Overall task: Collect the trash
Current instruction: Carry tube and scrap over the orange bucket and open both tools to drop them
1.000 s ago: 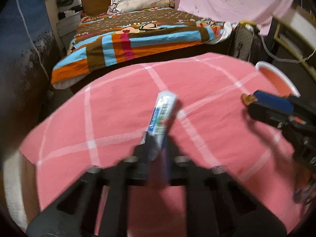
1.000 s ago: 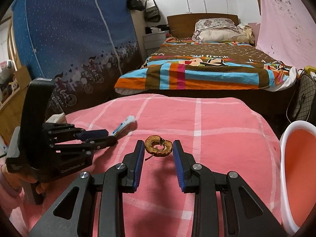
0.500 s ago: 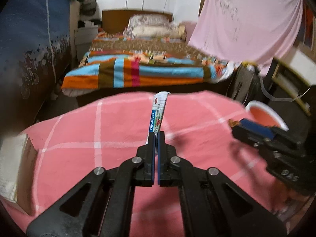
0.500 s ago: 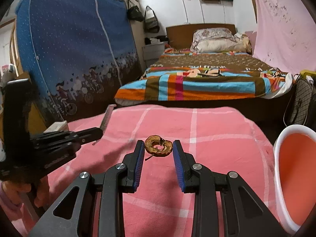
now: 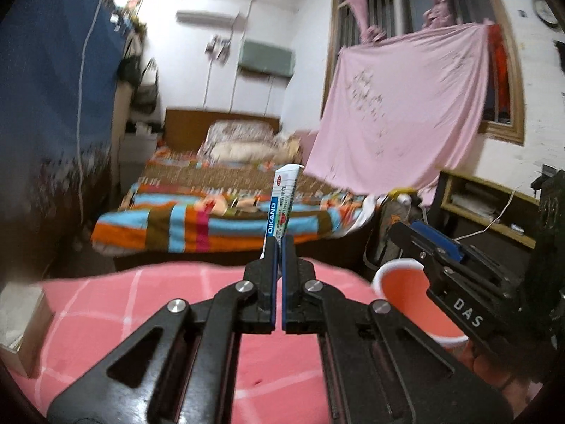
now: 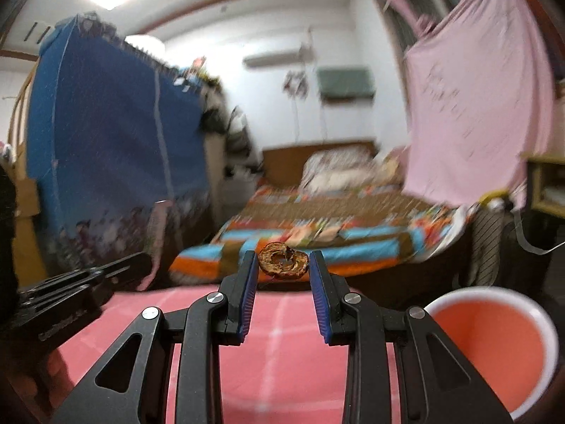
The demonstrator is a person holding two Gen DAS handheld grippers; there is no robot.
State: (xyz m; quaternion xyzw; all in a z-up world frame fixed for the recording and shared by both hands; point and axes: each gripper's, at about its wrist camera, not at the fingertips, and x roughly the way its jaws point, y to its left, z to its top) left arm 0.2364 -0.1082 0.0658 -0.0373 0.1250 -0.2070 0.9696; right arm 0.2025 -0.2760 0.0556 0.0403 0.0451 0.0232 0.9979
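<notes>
Left wrist view: the left tongs [image 5: 279,247] are closed almost to touching on the lower end of a tube [image 5: 283,205], a flattened white, blue and green one that stands nearly upright out of the tips, its long axis running up and slightly to the right, with the crimped flat end on top. The tube is held clear above the worktop [image 5: 106,304], which wears a pink checked cloth. Lower right of these tongs, off the worktop's edge, sits a bin [image 5: 399,282] with a white rim and orange inside; the right tongs [image 5: 399,229] reach in from the right above it and hide part of its rim. Right wrist view: the right tongs [image 6: 282,265] sit at a middling width, gripping a core [image 6: 282,265], a brown, shrivelled ring-shaped scrap, between the blue pads [image 6: 249,282]; its broad axis lies crosswise from one finger to the other, and it too hangs above the cloth. The bin [image 6: 459,298] is lower right of these tongs, mouth up, with nothing between. The left tongs show blurred at the lower left. Beyond the worktop lies a bed [image 6: 317,243] with a striped cover.
</notes>
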